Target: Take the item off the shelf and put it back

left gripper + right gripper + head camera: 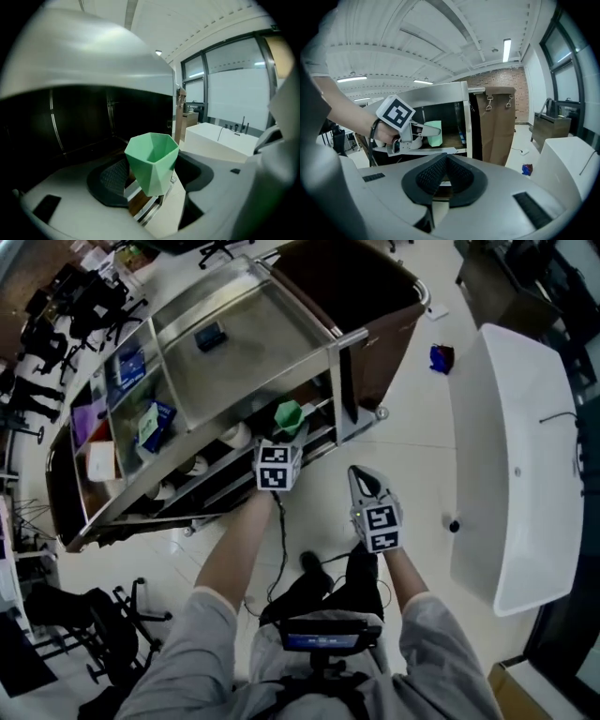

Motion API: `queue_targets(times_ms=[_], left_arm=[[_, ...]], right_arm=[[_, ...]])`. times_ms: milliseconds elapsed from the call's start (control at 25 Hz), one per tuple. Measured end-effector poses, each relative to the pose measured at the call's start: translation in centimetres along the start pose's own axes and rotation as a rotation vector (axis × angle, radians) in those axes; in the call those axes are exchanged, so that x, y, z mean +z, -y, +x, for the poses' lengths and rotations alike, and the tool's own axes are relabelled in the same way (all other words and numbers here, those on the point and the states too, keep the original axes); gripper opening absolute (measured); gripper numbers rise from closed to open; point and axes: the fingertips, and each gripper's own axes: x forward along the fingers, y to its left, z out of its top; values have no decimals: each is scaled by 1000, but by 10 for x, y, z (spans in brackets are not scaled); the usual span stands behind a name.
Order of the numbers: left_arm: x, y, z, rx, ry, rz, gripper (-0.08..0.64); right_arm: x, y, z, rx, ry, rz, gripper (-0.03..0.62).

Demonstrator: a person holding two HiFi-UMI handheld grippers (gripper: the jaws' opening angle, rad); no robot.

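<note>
We pinched the green cup [152, 161] in our left tongs [151, 175] beside the shelf [253, 343]; our right tongs [446, 161] were pressed together.

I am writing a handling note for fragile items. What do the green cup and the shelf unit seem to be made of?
Cup: probably plastic with a matte finish. It has an even pale green colour, flat angular facets and a dull sheen with no sharp reflections.
Shelf unit: looks like brushed stainless steel. The top and posts are silver-grey with broad, blurred reflections.
</note>
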Motion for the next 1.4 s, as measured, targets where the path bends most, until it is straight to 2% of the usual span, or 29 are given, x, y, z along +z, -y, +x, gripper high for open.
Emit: queue_targets(times_ms=[160,400,720,920,1400], left_arm=[[5,16,-46,-13,5,-20,310],[13,21,-112,16,28,-82,310],[11,32,-184,42,52,-113,310],[6,38,-218,57,61,-95,310],[-18,37,-265,103,58,-119,310]], right_arm=[[15,-2,-20,14,-17,-26,8],[34,-10,-40,58,-29,-63,8],[29,-26,-63,118,-63,-81,8],[26,-35,-76,135,-55,-71,8],[24,-36,-89,143,-39,-77,8]])
